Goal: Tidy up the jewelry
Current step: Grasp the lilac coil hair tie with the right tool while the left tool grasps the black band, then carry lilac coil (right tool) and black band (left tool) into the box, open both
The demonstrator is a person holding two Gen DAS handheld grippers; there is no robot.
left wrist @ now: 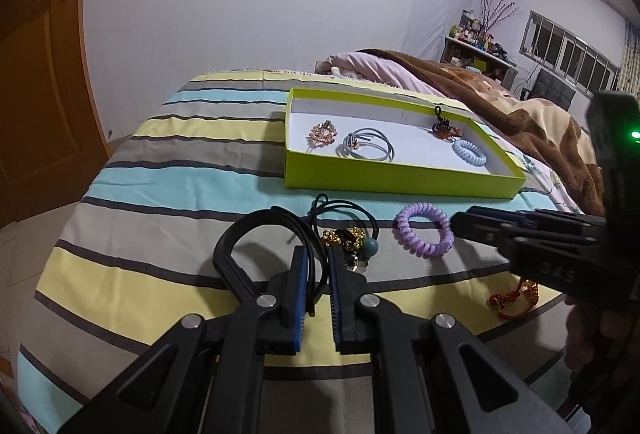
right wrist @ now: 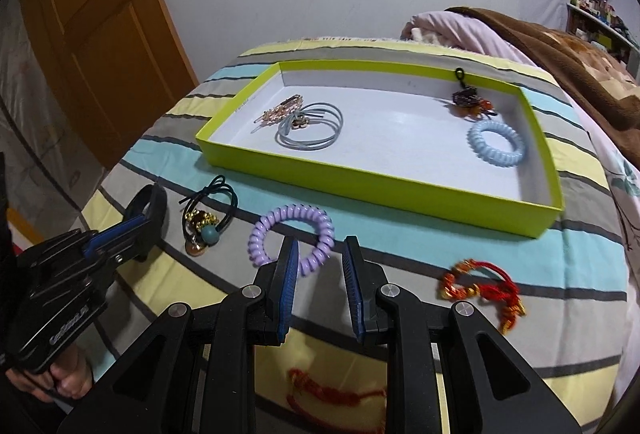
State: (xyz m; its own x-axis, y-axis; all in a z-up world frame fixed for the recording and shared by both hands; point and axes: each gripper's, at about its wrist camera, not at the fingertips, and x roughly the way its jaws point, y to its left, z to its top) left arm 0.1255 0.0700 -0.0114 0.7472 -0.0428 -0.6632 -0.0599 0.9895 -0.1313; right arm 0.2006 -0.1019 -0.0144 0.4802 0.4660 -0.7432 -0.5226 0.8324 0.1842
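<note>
Your left hand-held gripper (left wrist: 318, 254) is sitting low over the striped bed sheet (left wrist: 160, 193) with its jaws narrowed around the thin end of a black band (left wrist: 228, 258). The cord is running between the blue ribbed pads, but a gap is showing, so I cannot tell whether they are pinching it yet. Your right hand-held gripper (right wrist: 322, 246) is hanging half open and empty, just above the near edge of the purple coil tie (right wrist: 294, 211).

Both pieces are lying on the bed in front of the green box (right wrist: 360, 177), well short of its wall.

To do this well, you are probably wanting the left pads squarely across the flat, wider part of the band. The thin cord looks springy and likely to slip. For the coil, straddling one side of the ring and closing gently should work, since its glossy plastic spirals are likely to squash and roll.

A beaded black tie (right wrist: 208, 232) with a smooth teal bead is lying between the two, so watch for snagging it. A red knotted bracelet (right wrist: 480, 286) is waiting to the right. Inside the box, a pale blue coil (right wrist: 496, 141) and grey cord loops (right wrist: 312, 137) are resting on plain white card.
</note>
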